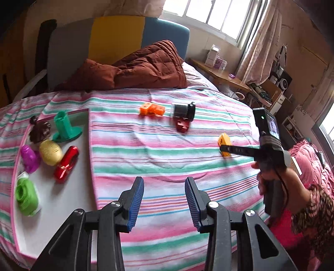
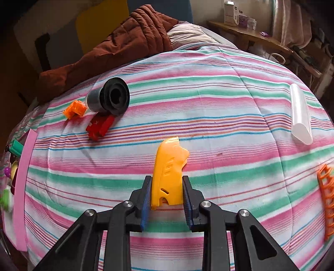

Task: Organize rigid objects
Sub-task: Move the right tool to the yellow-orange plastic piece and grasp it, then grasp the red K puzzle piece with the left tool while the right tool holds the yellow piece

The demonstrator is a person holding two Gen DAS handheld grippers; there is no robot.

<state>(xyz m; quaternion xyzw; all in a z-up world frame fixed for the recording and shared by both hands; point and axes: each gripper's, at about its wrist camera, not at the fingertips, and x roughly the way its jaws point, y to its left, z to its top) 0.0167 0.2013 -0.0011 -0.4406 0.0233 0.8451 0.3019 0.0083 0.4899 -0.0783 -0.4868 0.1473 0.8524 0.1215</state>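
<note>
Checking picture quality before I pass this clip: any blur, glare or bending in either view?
Left wrist view: window blown out white, black cylinder and red piece smeared. Right wrist view: yellow piece sharp, striped bedspread bulges like a dome, corners dark.

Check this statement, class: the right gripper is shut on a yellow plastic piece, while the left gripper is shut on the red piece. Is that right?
Not quite. The right gripper is indeed shut on the yellow plastic piece, but the left wrist view shows the left gripper open and holding nothing. The red piece lies on the striped bedspread.
</note>
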